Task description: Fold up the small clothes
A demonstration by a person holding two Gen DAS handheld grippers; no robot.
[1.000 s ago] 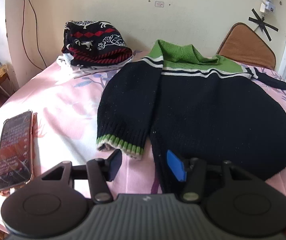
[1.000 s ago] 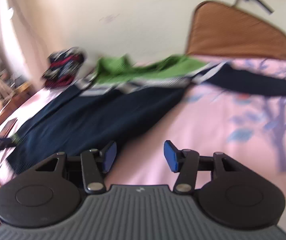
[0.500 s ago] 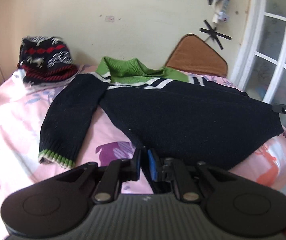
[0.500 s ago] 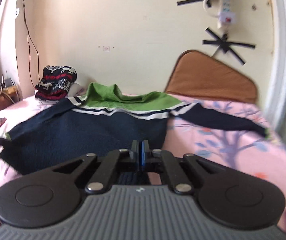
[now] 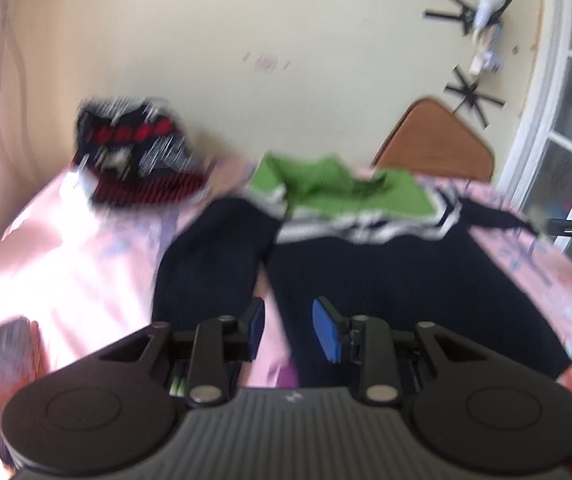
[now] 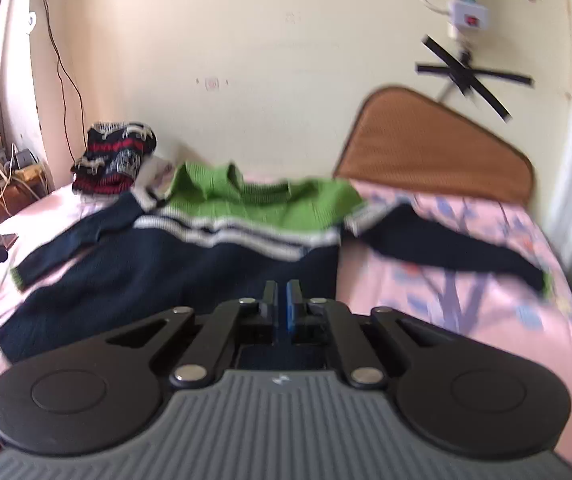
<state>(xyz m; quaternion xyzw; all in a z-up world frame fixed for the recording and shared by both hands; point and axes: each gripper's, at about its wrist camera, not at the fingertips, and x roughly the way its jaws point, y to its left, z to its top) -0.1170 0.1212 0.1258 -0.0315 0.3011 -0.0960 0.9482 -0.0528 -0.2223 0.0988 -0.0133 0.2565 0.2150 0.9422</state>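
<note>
Left gripper [image 5: 288,330], jaws just reopened partway, grasps nothing. Right gripper [image 6: 281,304] is clenched on the hem of the sweater [image 6: 189,276], which fills mid-frame.

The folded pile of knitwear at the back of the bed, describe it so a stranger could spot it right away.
Start at the pink bed and follow it to the cream wall. In the far left corner sits the folded pile, beyond the spread navy sweater. Unlike that green-collared sweater, it is stacked and patterned in red, white and black.
</note>
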